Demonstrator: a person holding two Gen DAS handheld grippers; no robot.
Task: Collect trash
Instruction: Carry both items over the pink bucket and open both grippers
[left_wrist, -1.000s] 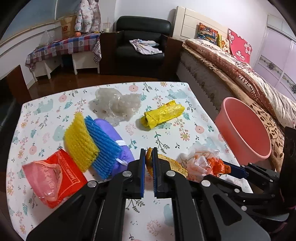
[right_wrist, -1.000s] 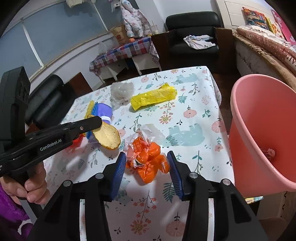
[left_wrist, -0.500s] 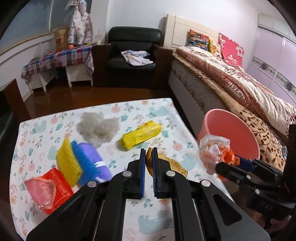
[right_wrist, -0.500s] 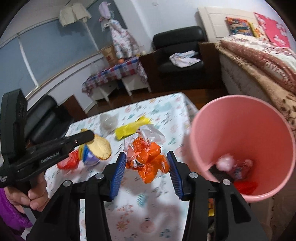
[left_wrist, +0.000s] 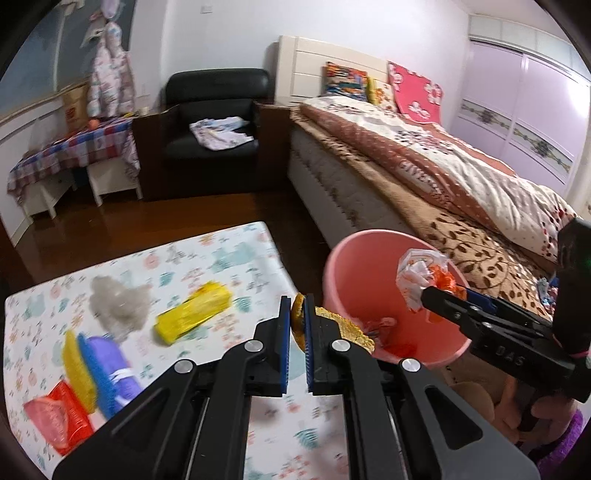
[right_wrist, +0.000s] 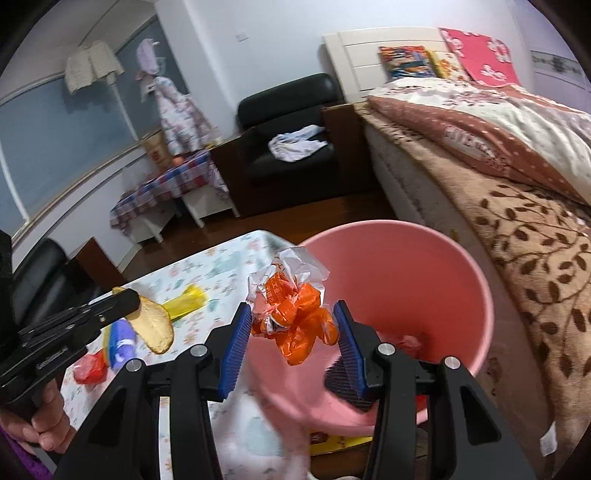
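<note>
This was a home bedroom: a made bed (left_wrist: 424, 162) with patterned pillows (left_wrist: 413, 92), a black armchair (left_wrist: 214, 122), a wardrobe (left_wrist: 524, 122) with sliding doors, and clothes hanging on the wall (right_wrist: 173, 110).

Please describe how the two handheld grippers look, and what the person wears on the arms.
Both the left gripper and the right gripper are black plastic, with angular linkage arms, silver round screws and ribbed blue pads on the fingers. White lettering marks the right one's side. A purple fuzzy sleeve covers the right wrist.
</note>
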